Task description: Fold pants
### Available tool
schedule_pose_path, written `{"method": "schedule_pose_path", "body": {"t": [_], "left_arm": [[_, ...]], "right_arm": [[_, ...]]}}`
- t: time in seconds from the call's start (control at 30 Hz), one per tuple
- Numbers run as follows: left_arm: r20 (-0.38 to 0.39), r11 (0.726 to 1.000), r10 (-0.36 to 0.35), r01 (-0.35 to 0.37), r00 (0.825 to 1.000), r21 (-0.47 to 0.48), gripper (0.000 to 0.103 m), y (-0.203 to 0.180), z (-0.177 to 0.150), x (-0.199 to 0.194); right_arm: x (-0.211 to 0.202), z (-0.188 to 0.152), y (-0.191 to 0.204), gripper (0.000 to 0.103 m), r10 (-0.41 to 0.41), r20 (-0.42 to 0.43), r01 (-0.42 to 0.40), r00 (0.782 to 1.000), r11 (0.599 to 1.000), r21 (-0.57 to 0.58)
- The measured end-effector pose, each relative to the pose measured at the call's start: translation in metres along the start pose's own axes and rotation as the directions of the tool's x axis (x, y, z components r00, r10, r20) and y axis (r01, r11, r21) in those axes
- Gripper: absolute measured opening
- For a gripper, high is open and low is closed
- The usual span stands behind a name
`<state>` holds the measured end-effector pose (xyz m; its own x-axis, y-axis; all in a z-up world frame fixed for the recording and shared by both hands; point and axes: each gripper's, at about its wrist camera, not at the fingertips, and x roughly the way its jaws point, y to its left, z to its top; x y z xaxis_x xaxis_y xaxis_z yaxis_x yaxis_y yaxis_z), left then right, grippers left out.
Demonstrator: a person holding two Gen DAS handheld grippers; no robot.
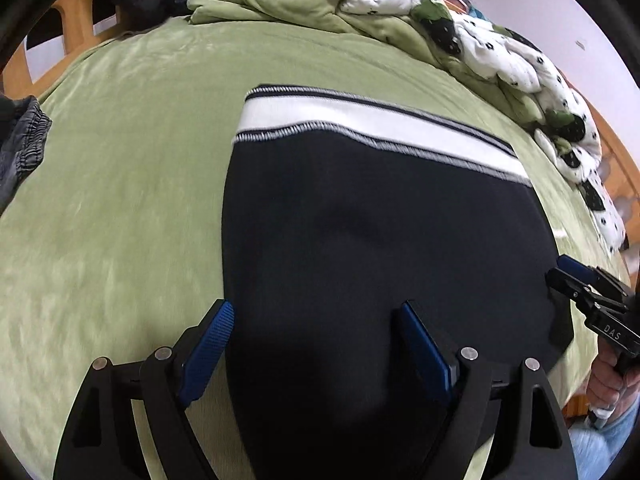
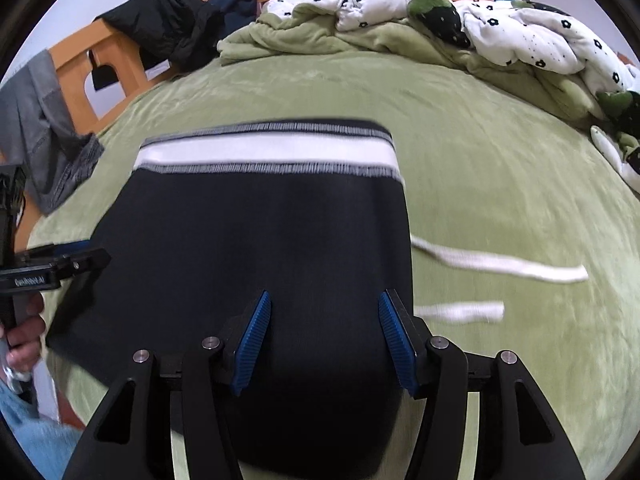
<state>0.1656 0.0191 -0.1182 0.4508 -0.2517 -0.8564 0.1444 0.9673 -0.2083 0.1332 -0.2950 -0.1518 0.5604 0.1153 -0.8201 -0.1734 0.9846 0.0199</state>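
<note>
Black pants (image 1: 360, 240) lie flat on the green bed sheet (image 1: 120, 200), their white striped waistband (image 1: 380, 128) at the far end. My left gripper (image 1: 316, 308) hovers open over the near left edge of the pants; one blue pad is over the sheet, the other over the cloth. In the right wrist view, my right gripper (image 2: 325, 296) stands open above the near right part of the pants (image 2: 260, 232), with nothing pinched. Two white drawstrings (image 2: 500, 268) trail off to the right. Each gripper shows at the other view's edge: right gripper (image 1: 568, 272), left gripper (image 2: 92, 252).
A crumpled white flowered quilt (image 2: 480, 20) and a green blanket (image 2: 300, 36) are heaped along the far side. A dark jacket (image 2: 172, 24) hangs on the wooden bed frame (image 2: 80, 52). A grey garment (image 2: 48, 140) lies at the left edge. A person's hand (image 1: 608, 380) holds the right gripper's handle.
</note>
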Motion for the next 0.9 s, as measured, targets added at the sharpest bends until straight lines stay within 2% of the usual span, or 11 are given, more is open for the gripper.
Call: {"method": "schedule_pose_path", "body": {"t": [0.1, 0.3, 0.43, 0.53, 0.63, 0.67, 0.73, 0.77, 0.8, 0.83, 0.9], "left_arm": [[-0.008, 1.000, 0.001, -0.001, 1.000, 0.028, 0.083, 0.000, -0.014, -0.010], [-0.055, 0.997, -0.063, 0.065, 0.997, 0.044, 0.083, 0.012, -0.051, -0.030], [-0.026, 0.994, -0.065, 0.066, 0.998, 0.081, 0.083, 0.020, -0.081, -0.056], [-0.021, 0.983, 0.003, 0.001, 1.000, 0.181, 0.083, 0.013, -0.101, -0.065], [-0.006, 0.945, 0.121, -0.113, 0.993, 0.305, 0.083, 0.000, -0.116, -0.060], [0.003, 0.931, 0.164, -0.155, 0.987, 0.331, 0.081, -0.005, -0.118, -0.056], [0.031, 0.914, 0.200, -0.198, 0.979, 0.354, 0.066, -0.013, -0.118, -0.050], [0.045, 0.912, 0.204, -0.207, 0.978, 0.353, 0.047, -0.014, -0.113, -0.048], [0.067, 0.921, 0.206, -0.216, 0.976, 0.325, 0.035, -0.014, -0.108, -0.046], [0.065, 0.934, 0.198, -0.208, 0.978, 0.289, 0.033, -0.008, -0.103, -0.044], [0.011, 0.970, 0.160, -0.159, 0.987, 0.184, 0.033, 0.004, -0.096, -0.038]], "right_arm": [[-0.009, -0.019, 0.006, 0.056, -0.018, 0.003, 0.018, 1.000, 1.000, -0.024], [-0.022, -0.039, 0.007, 0.056, -0.019, -0.041, 0.018, 0.999, 1.000, -0.026], [-0.028, -0.054, 0.003, 0.056, -0.017, -0.063, 0.016, 0.998, 1.000, -0.022], [-0.039, -0.064, -0.004, 0.056, -0.003, -0.053, 0.003, 0.999, 1.000, 0.011], [-0.047, -0.069, -0.008, 0.056, 0.008, -0.048, -0.006, 0.999, 0.999, 0.045], [-0.049, -0.071, -0.008, 0.056, 0.011, -0.043, -0.009, 0.999, 0.999, 0.052], [-0.050, -0.071, -0.009, 0.056, 0.014, -0.035, -0.012, 0.999, 0.998, 0.061], [-0.051, -0.071, -0.009, 0.056, 0.015, -0.032, -0.013, 0.999, 0.998, 0.065], [-0.051, -0.070, -0.008, 0.056, 0.016, -0.029, -0.014, 0.999, 0.998, 0.067], [-0.052, -0.069, -0.008, 0.056, 0.016, -0.025, -0.014, 1.000, 0.998, 0.067], [-0.056, -0.068, -0.008, 0.056, 0.012, -0.018, -0.011, 1.000, 0.998, 0.064]]}}
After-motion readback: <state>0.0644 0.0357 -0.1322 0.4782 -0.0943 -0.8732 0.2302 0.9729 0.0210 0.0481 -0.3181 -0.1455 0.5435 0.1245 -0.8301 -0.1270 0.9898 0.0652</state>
